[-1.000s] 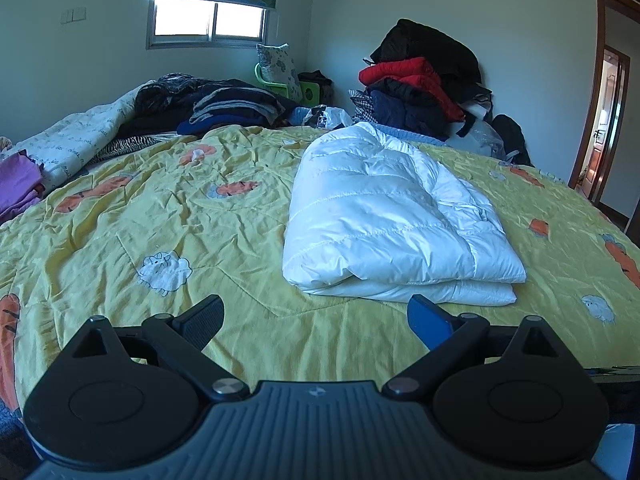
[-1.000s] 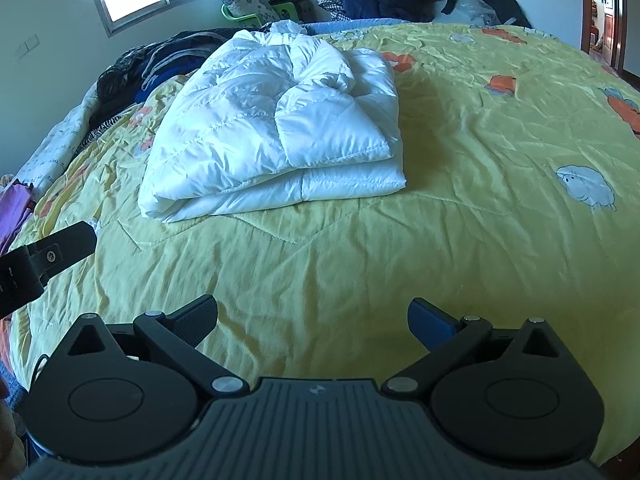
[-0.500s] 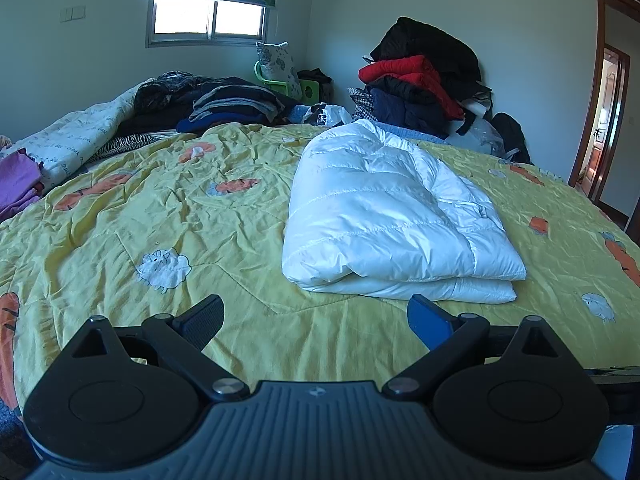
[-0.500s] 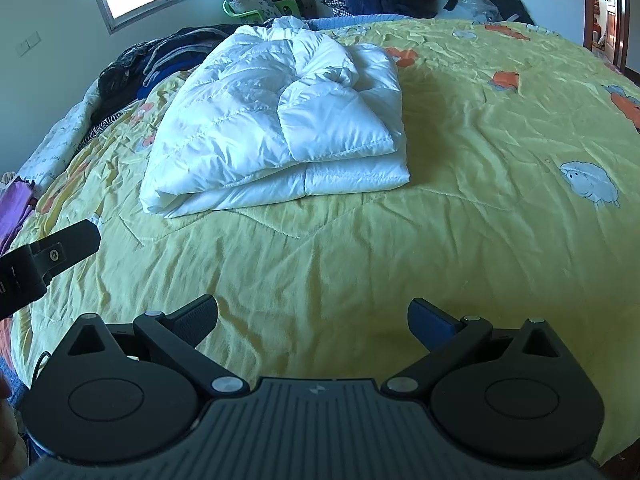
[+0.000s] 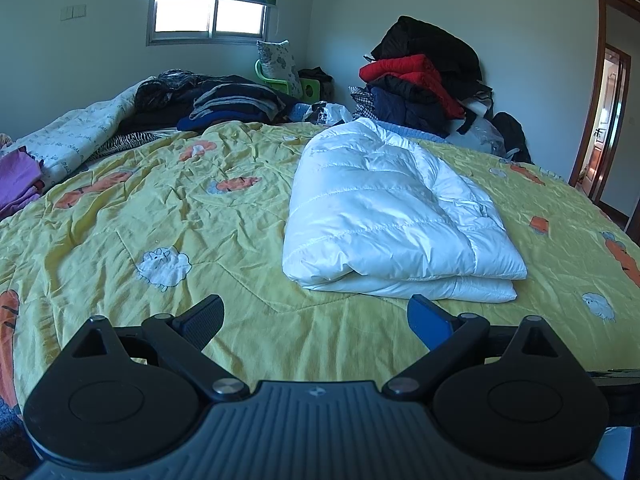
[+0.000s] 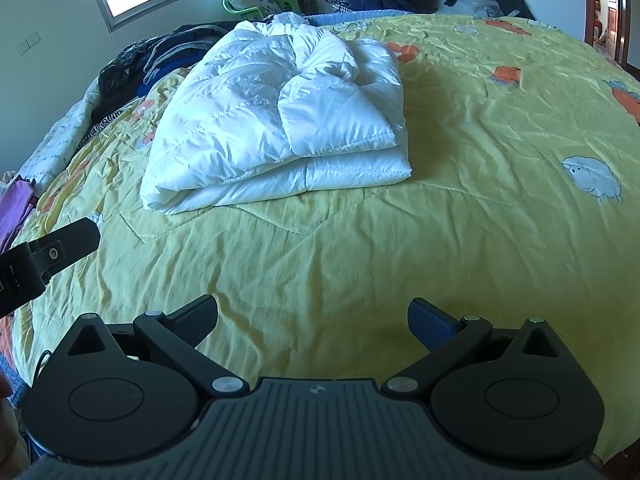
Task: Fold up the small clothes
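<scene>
Both of my tools hang over the near edge of the bed, and neither has anything in it. My left gripper (image 5: pixel 316 318) has its jaws spread wide with only yellow bedspread (image 5: pixel 168 216) showing between them. My right gripper (image 6: pixel 313 316) is the same: jaws wide apart, holding nothing, bare quilted cover beneath the gap. The white puffer jacket (image 5: pixel 384 216) lies folded into a thick, layered bundle in the middle of the bed, apart from both sets of fingers. From the left camera it sits ahead and a little to the right; from the right camera that same jacket (image 6: pixel 280 112) sits ahead and to the left, its stacked edges facing me. In the right view, the tip of my left gripper pokes in at the left edge, low over the cover and short of the jacket. The bedspread is creased and printed with sheep and orange shapes. Beyond the jacket, a heap of dark and red coats (image 5: pixel 420 84) leans against the far wall, and another pile of dark clothes (image 5: pixel 224 104) lies under the window (image 5: pixel 210 20). Some purple fabric (image 5: pixel 18 180) sits at the left edge of the bed.
</scene>
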`<state>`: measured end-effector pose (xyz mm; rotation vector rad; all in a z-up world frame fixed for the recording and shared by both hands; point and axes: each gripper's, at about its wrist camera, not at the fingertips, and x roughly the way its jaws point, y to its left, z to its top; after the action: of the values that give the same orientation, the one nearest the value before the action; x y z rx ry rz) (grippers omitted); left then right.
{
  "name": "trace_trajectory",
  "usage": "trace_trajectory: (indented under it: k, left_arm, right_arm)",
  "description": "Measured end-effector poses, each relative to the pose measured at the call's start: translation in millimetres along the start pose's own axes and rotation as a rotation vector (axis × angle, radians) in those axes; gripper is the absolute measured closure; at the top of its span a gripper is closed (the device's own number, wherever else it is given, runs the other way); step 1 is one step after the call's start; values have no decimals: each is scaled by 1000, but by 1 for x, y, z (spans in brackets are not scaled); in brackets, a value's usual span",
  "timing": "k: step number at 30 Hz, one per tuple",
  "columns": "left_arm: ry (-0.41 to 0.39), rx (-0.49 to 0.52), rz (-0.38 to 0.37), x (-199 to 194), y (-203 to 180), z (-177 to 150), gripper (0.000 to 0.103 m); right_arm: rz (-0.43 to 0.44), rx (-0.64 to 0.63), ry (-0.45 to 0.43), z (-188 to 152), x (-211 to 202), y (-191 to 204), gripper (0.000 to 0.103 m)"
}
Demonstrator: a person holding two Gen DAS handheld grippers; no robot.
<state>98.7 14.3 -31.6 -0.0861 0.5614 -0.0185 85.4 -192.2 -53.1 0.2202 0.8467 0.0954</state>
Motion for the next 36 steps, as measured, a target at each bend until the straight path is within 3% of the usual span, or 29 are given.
trace_trajectory:
  k: [9,36]
  left_arm:
    - [42,-25,-12,4,2,1,4]
    - [64,-57,-24,7,5,4,4]
  right_arm:
    - [1,0,5,-1,0,1,0]
    - [3,-3,23,0,4,1,0]
